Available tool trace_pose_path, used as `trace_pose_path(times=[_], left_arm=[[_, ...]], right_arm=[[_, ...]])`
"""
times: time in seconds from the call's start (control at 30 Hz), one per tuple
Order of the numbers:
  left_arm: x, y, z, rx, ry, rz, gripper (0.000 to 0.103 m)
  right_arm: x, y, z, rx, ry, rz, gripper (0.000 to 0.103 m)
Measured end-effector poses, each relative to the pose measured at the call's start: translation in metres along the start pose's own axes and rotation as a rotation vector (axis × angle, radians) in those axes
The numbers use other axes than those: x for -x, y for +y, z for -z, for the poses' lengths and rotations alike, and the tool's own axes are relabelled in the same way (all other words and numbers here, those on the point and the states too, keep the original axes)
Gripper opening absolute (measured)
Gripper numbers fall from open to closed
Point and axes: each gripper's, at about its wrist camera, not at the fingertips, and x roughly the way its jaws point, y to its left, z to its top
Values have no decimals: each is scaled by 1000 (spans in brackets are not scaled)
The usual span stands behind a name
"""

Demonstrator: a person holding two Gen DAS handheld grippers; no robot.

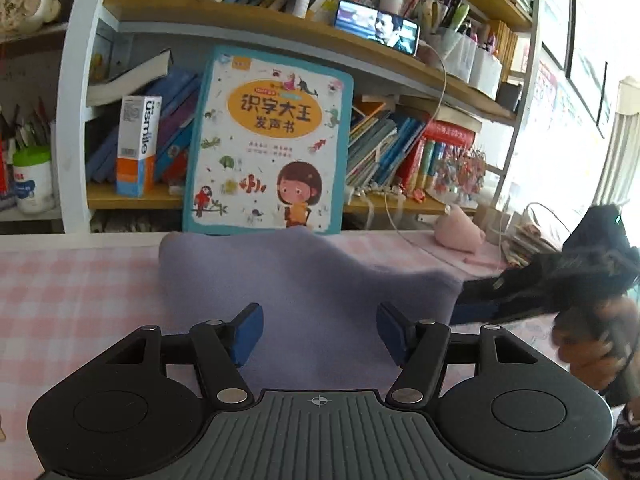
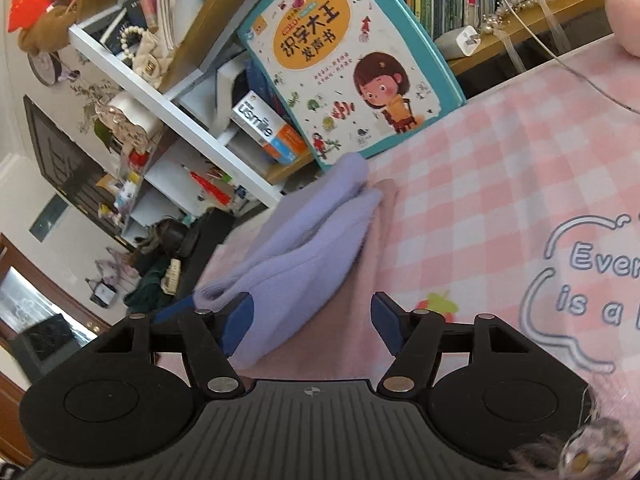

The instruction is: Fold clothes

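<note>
A lilac garment [image 1: 308, 280] is seen lying on the tabletop [image 1: 80, 280], already doubled over into thick layers — in the right wrist view its rolled edges [image 2: 312, 240] are stacked one on another. Folding is judged well under way; a last fold or a smoothing appears to be left. The left tool [image 1: 319, 334] is held released above the near part of the cloth, nothing between its blue pads [image 1: 250, 332]. The right tool [image 2: 312, 328] is likewise spread open, its left pad just beside the garment's edge, no cloth gripped. In the left view the right tool is blurred at the cloth's right end. The tabletop is covered in pink check cloth with printed lettering [image 2: 592, 280]. Behind it a crowded bookshelf [image 1: 280, 28] is noted, a picture book [image 1: 268, 140] leaned against it, a phone [image 1: 378, 26] lit on the upper shelf.
</note>
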Motion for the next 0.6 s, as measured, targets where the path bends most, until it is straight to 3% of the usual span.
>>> trace_pose_path(times=[0.1, 0.27, 0.43, 0.6], left_arm=[[-4, 6, 7, -12, 16, 6, 64], [-1, 10, 19, -47, -14, 46, 65], [3, 25, 27, 8, -66, 120, 65], [8, 35, 33, 15, -110, 166, 65]], right_arm=[[8, 8, -4, -26, -28, -13, 71], [1, 14, -10, -75, 3, -6, 72], [-32, 24, -8, -70, 69, 62, 72], [-63, 41, -16, 5, 61, 185, 71]])
